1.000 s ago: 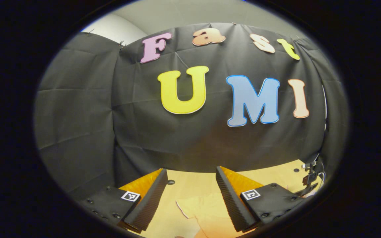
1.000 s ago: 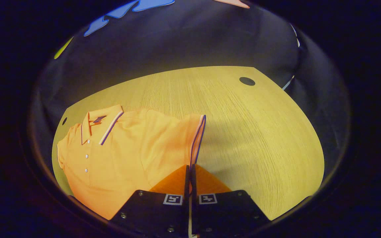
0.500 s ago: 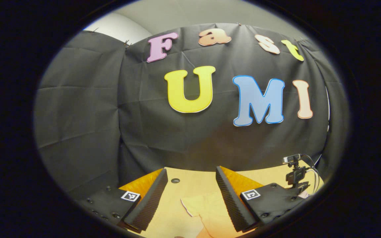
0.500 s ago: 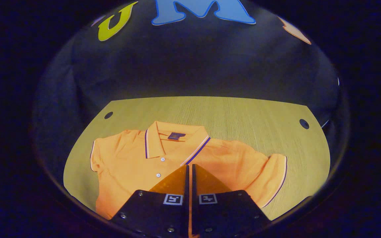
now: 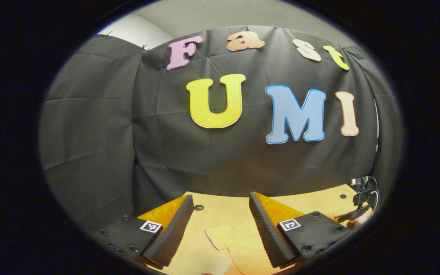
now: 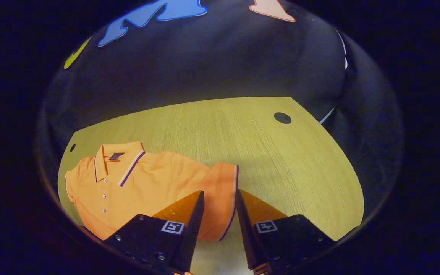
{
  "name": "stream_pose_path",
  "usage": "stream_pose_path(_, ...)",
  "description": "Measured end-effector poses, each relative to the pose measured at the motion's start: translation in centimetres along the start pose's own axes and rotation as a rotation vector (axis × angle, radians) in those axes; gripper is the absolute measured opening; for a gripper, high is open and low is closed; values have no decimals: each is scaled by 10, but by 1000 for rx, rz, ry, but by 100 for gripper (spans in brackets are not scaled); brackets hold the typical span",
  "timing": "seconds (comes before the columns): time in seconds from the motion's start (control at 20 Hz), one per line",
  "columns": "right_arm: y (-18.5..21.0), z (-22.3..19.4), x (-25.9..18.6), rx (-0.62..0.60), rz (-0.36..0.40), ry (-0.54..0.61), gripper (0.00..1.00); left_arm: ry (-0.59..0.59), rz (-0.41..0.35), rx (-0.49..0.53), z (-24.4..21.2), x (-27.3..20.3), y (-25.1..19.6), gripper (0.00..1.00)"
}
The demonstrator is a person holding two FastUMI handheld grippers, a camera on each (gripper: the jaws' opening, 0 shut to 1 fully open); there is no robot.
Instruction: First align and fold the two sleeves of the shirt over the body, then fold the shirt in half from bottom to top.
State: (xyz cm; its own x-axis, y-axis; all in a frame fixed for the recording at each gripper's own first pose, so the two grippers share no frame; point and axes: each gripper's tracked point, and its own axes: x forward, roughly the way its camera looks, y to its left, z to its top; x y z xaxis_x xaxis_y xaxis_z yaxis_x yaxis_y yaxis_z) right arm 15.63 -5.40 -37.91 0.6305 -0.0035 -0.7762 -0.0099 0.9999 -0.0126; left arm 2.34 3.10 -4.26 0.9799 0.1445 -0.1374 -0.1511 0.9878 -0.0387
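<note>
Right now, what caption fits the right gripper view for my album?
Open right gripper poised at the striped sleeve cuff of an orange polo shirt on a wooden table.

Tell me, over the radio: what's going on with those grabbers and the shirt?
Right hand-held gripper open, straddling the sleeve edge. Left hand-held gripper open, other sleeve below it. Shirt flat, unfolded. Nothing in the way.

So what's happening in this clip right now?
A person is setting up to fold an orange polo shirt lying flat on a wooden table. The right gripper is open, its fingers straddling the trimmed edge of one sleeve, not yet closed on it. The left gripper is open too, above the other sleeve. No fold is made yet.
</note>
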Motion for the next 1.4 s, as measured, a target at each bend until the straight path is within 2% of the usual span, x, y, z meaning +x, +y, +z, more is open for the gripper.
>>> stream_pose_path(0.1, -7, -9, 5, 6, 3, 30, 53, 6, 6, 4, -2, 0, 2, 95)
stream_pose_path(0.35, 5, -29, 16, 8, 60, 107, 52, 13, 15, 22, -2, 0, 1, 95)
stream_pose_path(0.4, 5, -29, 23, 23, 42, 102, 23, 13, 18, 26, -1, 0, 2, 95)
stream_pose_path(0.45, 13, -28, 17, 37, 62, 113, 0, 12, 21, 25, -1, -1, 2, 95)
stream_pose_path(0.55, 26, -25, 16, -3, 80, 107, 0, 14, 23, 22, -2, -2, 3, 95)
stream_pose_path(0.7, 69, -13, 1, -17, 162, 74, 0, 7, 26, 22, 0, -4, 6, 95)
stream_pose_path(0.9, 166, -5, -22, -119, 333, 46, 0, 1, 40, 22, 1, -8, 16, 96)
stream_pose_path(1.05, 224, -29, -34, -198, 429, 80, 0, 3, 57, 18, 0, -11, 27, 95)
stream_pose_path(1.2, 249, -60, -39, -272, 469, 139, 0, 11, 64, 13, -5, -15, 35, 95)
stream_pose_path(1.25, 250, -64, -41, -272, 481, 148, 2, 13, 60, 12, -6, -14, 35, 95)
stream_pose_path(1.35, 239, -59, -43, -263, 451, 122, 26, 17, 46, 14, -10, -12, 32, 96)
stream_pose_path(1.4, 236, -59, -46, -249, 450, 114, 26, 18, 37, 15, -12, -11, 29, 96)
